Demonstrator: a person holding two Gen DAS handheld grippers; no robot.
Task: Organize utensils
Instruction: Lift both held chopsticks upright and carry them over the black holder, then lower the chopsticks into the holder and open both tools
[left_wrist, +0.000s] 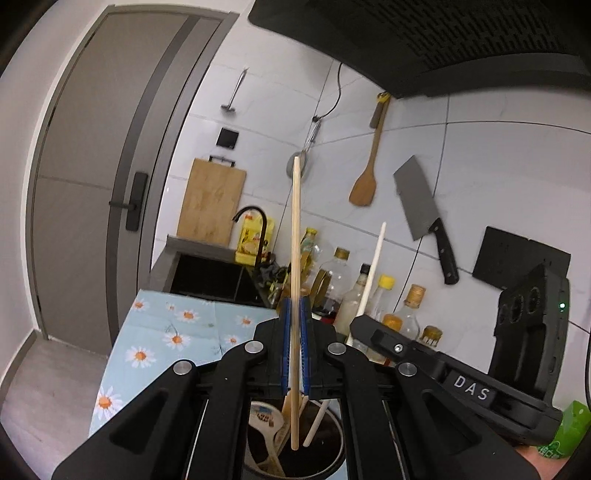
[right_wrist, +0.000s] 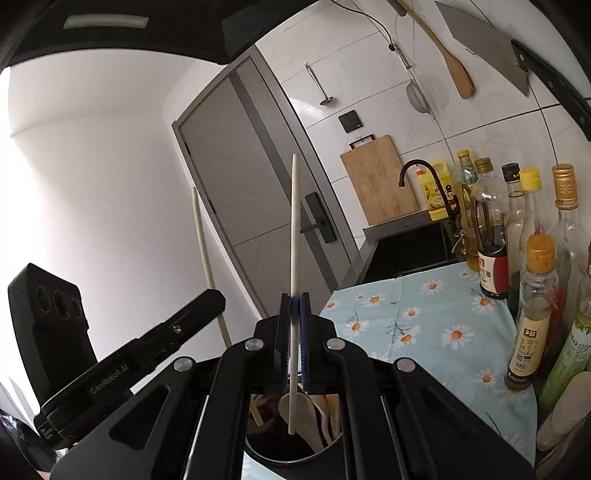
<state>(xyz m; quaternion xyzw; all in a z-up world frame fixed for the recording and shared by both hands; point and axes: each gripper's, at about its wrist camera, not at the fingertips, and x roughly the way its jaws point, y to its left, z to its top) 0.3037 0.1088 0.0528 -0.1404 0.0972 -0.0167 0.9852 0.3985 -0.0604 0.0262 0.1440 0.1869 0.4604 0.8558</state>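
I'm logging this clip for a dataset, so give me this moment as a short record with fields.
left gripper: shut on wooden chopstick, held upright
right gripper: shut on white chopstick, held upright
utensil holder: dark cylinder below both grippers, already holding spoons and chopsticks
chopstick tips: over the holder's opening
surface: daisy-print tablecloth
nearby: bottles along the wall

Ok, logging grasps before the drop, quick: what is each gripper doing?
Left gripper: shut on a wooden chopstick.
Right gripper: shut on a white chopstick.
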